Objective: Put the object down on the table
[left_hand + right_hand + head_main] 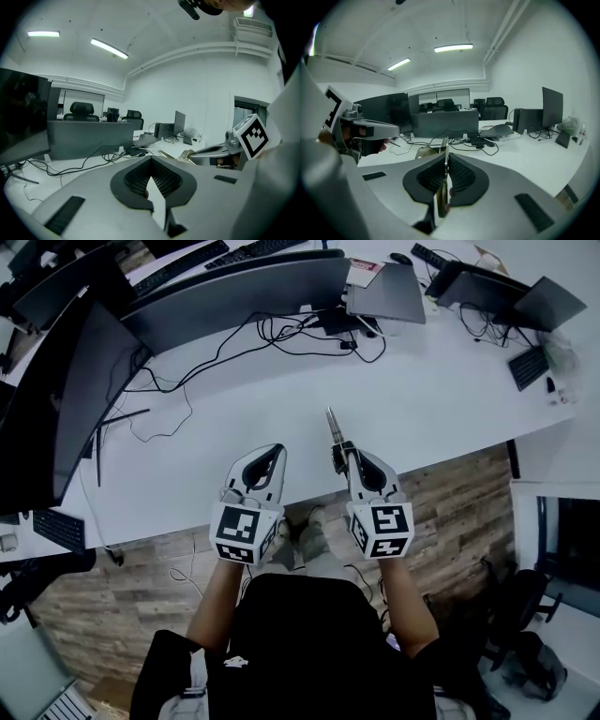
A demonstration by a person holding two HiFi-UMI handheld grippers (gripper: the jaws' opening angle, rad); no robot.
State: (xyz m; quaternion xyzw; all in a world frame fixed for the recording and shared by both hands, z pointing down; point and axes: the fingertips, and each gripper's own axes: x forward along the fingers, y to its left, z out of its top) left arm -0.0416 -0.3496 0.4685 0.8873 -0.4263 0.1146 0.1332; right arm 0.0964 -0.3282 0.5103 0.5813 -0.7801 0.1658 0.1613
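My right gripper [343, 454] is shut on a thin flat metal tool [334, 426], which sticks out forward past the jaws, above the white table [412, 418] near its front edge. The right gripper view shows the tool [446, 146] edge-on, pinched between the ribbed black pads [461, 176]. My left gripper [277, 450] hovers beside it to the left, a short way apart, shut with nothing in it. In the left gripper view, that gripper's [150, 161] jaws meet at the tip, and the tool [169, 155] with the right gripper [206, 153] shows on the right.
Wide dark monitors [234, 287] stand along the table's back and left [66, 399], with black cables [281, 334] trailing in front of them. A closed laptop [386, 292] and more screens [525, 296] lie at the back right. A wooden floor [450, 512] lies below the table edge.
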